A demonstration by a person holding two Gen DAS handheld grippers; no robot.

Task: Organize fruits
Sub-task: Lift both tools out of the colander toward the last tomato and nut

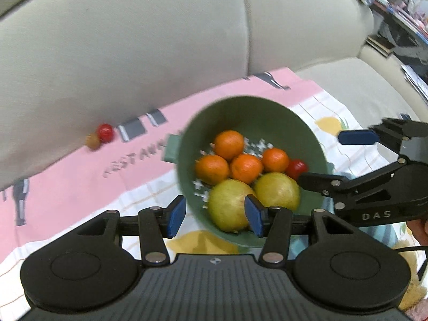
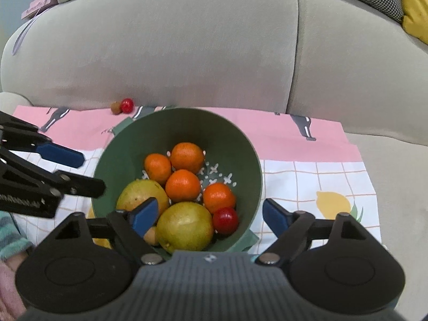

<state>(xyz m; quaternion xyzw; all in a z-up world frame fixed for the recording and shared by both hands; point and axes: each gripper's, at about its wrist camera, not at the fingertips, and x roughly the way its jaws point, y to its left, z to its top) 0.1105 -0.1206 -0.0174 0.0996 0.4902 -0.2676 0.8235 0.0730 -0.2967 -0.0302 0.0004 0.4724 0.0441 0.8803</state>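
Fruits (image 2: 182,185) in green bowl (image 2: 240,144), both hand-held grippers open, empty, right one lettered "DAS".

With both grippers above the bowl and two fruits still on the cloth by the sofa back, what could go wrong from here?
1. The red fruit and brown fruit sit against the sofa; a nudge might roll them off the cloth.
2. The bowl is crowded: oranges and pears leave little room, so additions could roll out.
3. Left gripper and right gripper, both open, might collide.
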